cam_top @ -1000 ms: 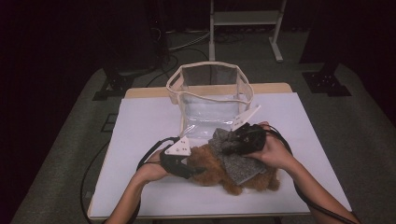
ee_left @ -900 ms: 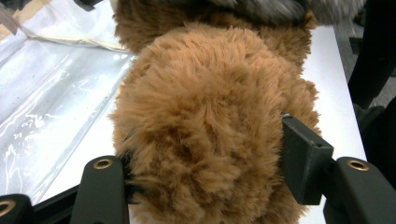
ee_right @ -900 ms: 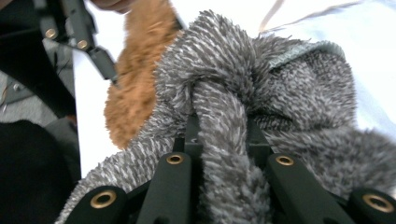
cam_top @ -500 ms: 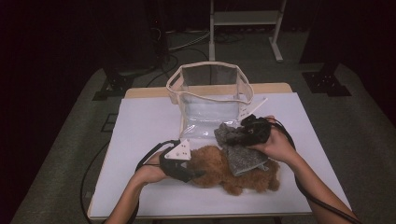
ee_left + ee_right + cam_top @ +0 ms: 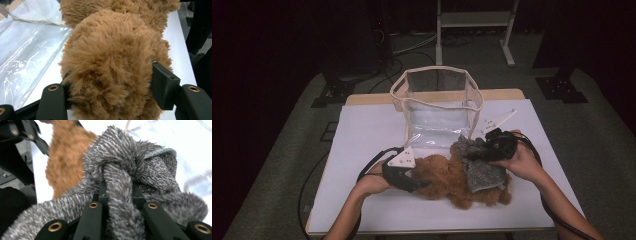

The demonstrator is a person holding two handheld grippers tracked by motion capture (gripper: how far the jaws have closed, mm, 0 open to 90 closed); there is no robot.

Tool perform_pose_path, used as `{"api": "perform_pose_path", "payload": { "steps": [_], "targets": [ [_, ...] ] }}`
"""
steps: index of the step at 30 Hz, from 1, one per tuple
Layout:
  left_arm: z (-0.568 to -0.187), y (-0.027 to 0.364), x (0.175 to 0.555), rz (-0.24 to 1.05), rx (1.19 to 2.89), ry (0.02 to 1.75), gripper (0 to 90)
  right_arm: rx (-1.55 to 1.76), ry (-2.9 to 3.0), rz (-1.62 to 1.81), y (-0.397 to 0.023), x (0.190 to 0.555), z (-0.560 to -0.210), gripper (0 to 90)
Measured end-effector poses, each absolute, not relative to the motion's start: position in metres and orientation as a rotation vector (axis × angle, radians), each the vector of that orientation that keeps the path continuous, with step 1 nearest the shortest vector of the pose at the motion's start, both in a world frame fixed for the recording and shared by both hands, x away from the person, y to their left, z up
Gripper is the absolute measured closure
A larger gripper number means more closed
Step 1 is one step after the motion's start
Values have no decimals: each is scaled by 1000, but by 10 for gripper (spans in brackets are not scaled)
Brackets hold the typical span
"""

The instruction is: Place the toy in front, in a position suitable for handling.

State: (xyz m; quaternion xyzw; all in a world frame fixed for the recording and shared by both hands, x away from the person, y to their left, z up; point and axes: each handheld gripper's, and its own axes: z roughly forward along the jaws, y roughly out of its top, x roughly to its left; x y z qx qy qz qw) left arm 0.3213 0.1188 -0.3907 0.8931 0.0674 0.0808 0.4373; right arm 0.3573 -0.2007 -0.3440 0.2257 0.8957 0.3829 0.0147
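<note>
A: Left gripper? Where's the toy?

B: The fluffy brown plush toy lies on the white table top, just in front of the clear plastic bag with cream trim. In the left gripper view its jaws squeeze a rounded furry part of the toy from both sides; they have just eased slightly wider, fur between them.

A: Right gripper?

B: Jaws pressed together on a fold of the grey knitted fuzzy garment; right gripper view shows the fold bunched between them. The garment drapes over the toy's right part, near the bag's front corner.

A: Hands?

B: Left hand at the toy's left end, right hand at its right.
</note>
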Motion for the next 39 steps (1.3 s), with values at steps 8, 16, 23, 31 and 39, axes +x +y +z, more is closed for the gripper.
{"api": "perform_pose_path", "payload": {
  "steps": [8, 16, 23, 31, 39],
  "targets": [
    [-391, 120, 318, 199, 2226, 160, 365, 897, 2701, 1198, -260, 360, -351, 767],
    [-391, 121, 317, 191, 2230, 152, 365, 943, 2686, 1241, -274, 358, -353, 766],
    [-389, 117, 323, 194, 2247, 156, 365, 774, 2773, 1275, -234, 351, -347, 764],
    [-392, 121, 323, 190, 2214, 176, 366, 843, 2747, 1258, -249, 354, -354, 765],
    [-390, 116, 335, 192, 2218, 189, 361, 772, 2761, 1319, -233, 348, -348, 763]
  ]
}}
